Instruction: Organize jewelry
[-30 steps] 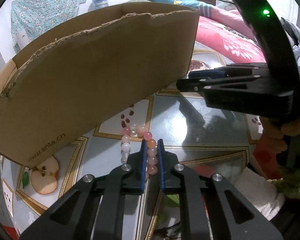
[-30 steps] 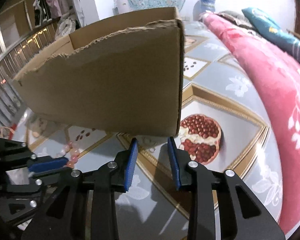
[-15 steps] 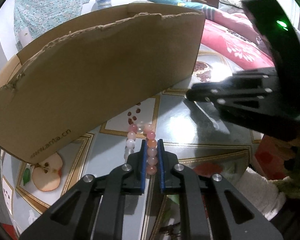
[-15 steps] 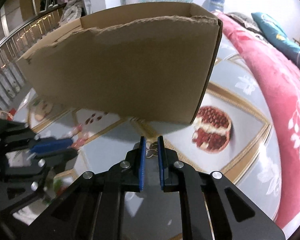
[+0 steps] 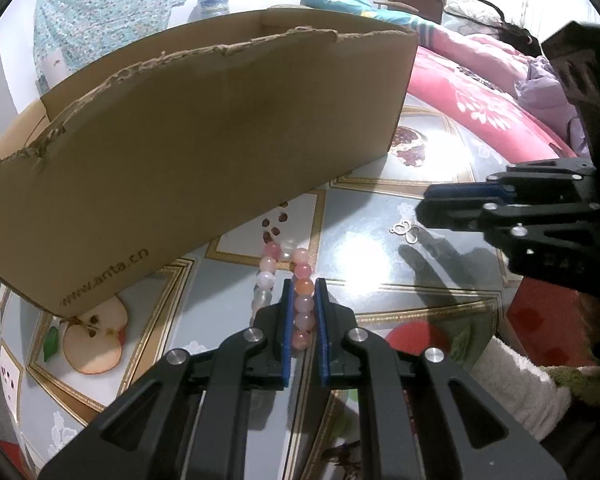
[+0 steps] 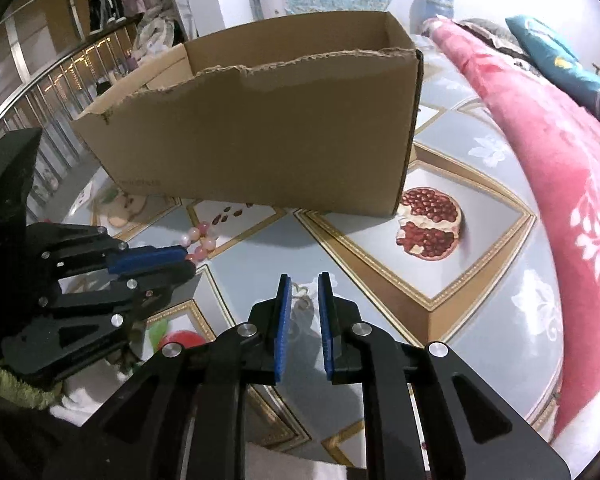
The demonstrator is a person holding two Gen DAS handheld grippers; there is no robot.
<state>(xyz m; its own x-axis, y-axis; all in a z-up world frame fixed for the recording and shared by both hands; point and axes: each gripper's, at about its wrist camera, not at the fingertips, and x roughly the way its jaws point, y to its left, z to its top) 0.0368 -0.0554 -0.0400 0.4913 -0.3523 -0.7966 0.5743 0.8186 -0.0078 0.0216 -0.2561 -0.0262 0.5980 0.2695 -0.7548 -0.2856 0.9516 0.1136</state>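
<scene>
Pinching one side of the bead bracelet (image 5: 296, 300) between its blue pads, the left gripper (image 5: 303, 312) grips it on the patterned tabletop (image 5: 380, 256), presumably to lift it into the cardboard box (image 5: 204, 152) just behind. The right gripper (image 6: 304, 312) hangs parted, straddling a small silver charm (image 6: 300, 296) without clamping it.

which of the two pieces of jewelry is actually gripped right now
The pink bead bracelet: the left gripper is closed on its beads. The small silver charm lies loose on the table, with the right gripper open just above it.
</scene>
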